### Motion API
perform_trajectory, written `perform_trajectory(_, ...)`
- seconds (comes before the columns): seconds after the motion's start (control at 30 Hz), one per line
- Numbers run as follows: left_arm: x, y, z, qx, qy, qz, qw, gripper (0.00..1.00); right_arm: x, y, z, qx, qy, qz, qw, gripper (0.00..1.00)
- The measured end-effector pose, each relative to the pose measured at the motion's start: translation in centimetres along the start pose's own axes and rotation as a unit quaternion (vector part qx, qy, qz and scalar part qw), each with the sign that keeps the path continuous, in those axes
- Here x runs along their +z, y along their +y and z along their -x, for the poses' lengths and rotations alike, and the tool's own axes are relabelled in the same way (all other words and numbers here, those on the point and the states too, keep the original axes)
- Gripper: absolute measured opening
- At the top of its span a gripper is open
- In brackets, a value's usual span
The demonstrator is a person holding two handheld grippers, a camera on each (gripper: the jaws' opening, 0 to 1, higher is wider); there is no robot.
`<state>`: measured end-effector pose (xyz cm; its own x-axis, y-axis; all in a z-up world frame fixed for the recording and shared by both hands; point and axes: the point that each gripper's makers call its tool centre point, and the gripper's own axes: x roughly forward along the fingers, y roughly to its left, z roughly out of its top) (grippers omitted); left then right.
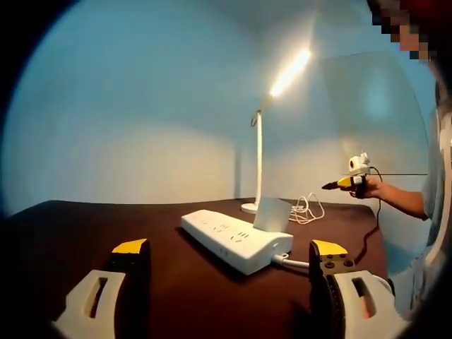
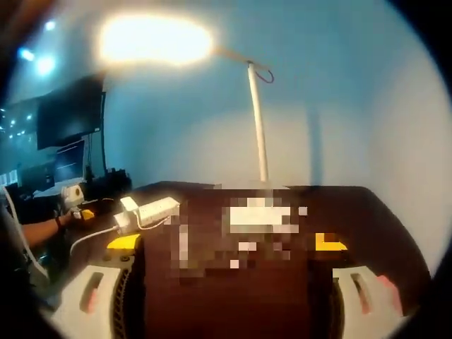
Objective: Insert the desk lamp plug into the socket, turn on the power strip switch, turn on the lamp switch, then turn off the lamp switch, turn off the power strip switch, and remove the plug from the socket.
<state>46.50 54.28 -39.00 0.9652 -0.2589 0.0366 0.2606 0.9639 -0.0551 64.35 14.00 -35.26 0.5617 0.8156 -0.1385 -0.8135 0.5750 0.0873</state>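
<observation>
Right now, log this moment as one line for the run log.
desk lamp: lit | plug: in power strip | left gripper: open, empty | right gripper: open, empty

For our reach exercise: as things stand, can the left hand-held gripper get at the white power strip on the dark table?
Probably yes: the left hand-held gripper has open jaws pointing at the white power strip, with bare dark table between.

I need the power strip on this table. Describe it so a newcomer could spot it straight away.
On the dark brown table, look in front of the lit white desk lamp. The power strip is the long, flat white bar lying there, with rows of sockets on top, a white plug block standing in it and a white cable leaving one end. Unlike the thin upright lamp, it lies low and boxy.
</observation>
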Motion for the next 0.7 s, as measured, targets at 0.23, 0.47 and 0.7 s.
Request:
perform_trajectory(0.23,-0.2,0.1,-0.1,0.006,0.004,-0.001,1.0,0.89,-2.6,0.0,0.1,0.001,0.016,-0.009,0.9998,0.96)
perform_trajectory(0.47,-0.1,0.4,-0.1,0.013,0.003,-0.006,0.9999,0.89,-3.5,-0.9,0.2,-0.013,0.012,-0.015,0.9997,0.94)
perform_trajectory(0.7,-0.2,0.3,-0.1,0.014,0.005,-0.01,0.9998,0.89,-4.8,-0.8,-0.3,-0.01,0.021,-0.005,0.9997,0.94)
